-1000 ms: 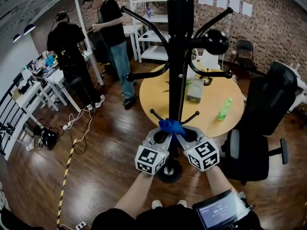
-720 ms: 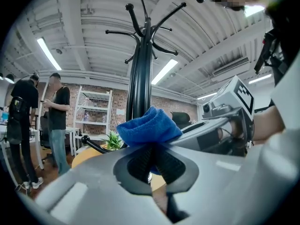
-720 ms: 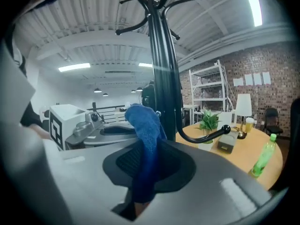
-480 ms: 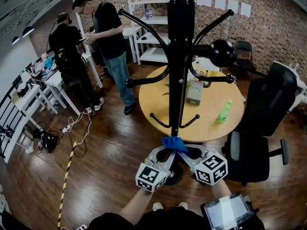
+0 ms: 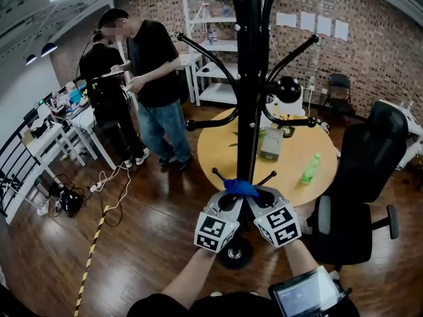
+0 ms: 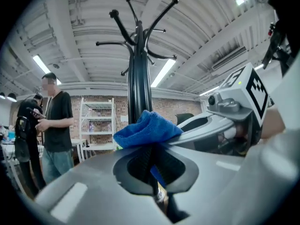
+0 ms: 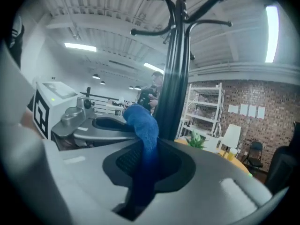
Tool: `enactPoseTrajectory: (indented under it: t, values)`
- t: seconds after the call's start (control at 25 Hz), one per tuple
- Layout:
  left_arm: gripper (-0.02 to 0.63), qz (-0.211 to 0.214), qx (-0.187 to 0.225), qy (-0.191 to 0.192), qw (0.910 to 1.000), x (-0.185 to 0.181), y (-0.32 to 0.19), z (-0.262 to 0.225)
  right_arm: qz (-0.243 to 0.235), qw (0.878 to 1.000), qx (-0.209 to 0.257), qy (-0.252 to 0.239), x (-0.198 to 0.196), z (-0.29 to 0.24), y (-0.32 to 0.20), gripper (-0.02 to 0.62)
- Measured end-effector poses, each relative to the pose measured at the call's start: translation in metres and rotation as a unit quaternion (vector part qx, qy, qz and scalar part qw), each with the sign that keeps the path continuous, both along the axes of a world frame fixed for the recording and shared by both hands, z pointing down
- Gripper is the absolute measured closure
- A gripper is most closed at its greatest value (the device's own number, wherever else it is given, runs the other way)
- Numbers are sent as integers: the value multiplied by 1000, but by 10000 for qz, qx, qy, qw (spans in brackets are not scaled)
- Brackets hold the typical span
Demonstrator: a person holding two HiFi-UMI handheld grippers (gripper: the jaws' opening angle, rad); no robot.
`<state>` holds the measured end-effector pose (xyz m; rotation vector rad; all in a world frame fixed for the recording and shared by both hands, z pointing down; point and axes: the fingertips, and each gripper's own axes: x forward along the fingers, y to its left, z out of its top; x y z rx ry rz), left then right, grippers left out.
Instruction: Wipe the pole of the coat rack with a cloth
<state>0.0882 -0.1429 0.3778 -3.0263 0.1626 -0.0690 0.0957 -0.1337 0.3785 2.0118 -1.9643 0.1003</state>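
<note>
The black coat rack pole (image 5: 249,98) rises through the middle of the head view, with curved hooks branching off it. A blue cloth (image 5: 240,188) is wrapped against the pole just below its lowest small hooks. My left gripper (image 5: 230,200) and right gripper (image 5: 254,199) meet at the cloth, one on each side of the pole, both shut on it. In the left gripper view the cloth (image 6: 146,128) bunches above the closed jaws with the pole (image 6: 139,78) right behind. In the right gripper view the cloth (image 7: 143,130) hangs down between the jaws beside the pole (image 7: 174,74).
The rack's round base (image 5: 234,252) stands on the wood floor. Behind it is a round yellow table (image 5: 284,152) with a green bottle (image 5: 309,168). A black office chair (image 5: 357,177) is at the right. Two people (image 5: 145,84) stand at the back left by desks.
Both grippers slid the cloth down the pole and then back up to just under the lowest hooks. The people at the back left shifted position.
</note>
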Motion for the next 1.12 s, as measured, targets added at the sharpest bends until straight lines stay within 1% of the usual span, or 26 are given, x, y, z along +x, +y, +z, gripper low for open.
enactPoseTrajectory:
  t: [0.16, 0.28, 0.4, 0.52, 0.56, 0.64, 0.72, 0.8, 0.84, 0.92, 1.0, 1.12]
  values:
    - [606, 48, 518, 429, 9977, 1, 0, -68, 80, 9962, 811, 308, 4, -72, 1, 540]
    - [606, 19, 871, 894, 9922, -2, 2, -130, 97, 9880, 1411, 617, 2, -131, 2, 540]
    - [606, 49, 1218, 1459, 9818, -9, 12, -192, 159, 9742, 1975, 1082, -3, -189, 9, 540]
    - [606, 160, 1461, 2096, 9667, -20, 28, -251, 131, 9559, 2509, 1522, -11, -247, 19, 540]
    - [606, 194, 1555, 2245, 9618, -22, 31, -267, 101, 9501, 2660, 1625, -14, -262, 21, 540]
    - [606, 241, 1821, 2374, 9539, -24, 36, -290, 67, 9402, 2892, 1800, -17, -284, 26, 540]
    - [606, 300, 2065, 2463, 9465, -25, 41, -307, 32, 9331, 3065, 1881, -20, -299, 30, 540]
    - [606, 378, 2180, 2603, 9398, -30, 48, -321, -42, 9277, 3216, 1896, -26, -313, 36, 540]
    - [606, 409, 2166, 2687, 9377, -33, 53, -327, -96, 9250, 3295, 1891, -30, -320, 40, 540]
    - [606, 464, 2051, 2826, 9359, -43, 67, -335, -252, 9216, 3411, 1834, -39, -332, 55, 540]
    - [606, 488, 2016, 2856, 9356, -54, 86, -340, -445, 9215, 3392, 1838, -49, -337, 77, 540]
    - [606, 549, 1998, 2873, 9351, -72, 107, -346, -759, 9140, 3584, 1744, -72, -351, 103, 540]
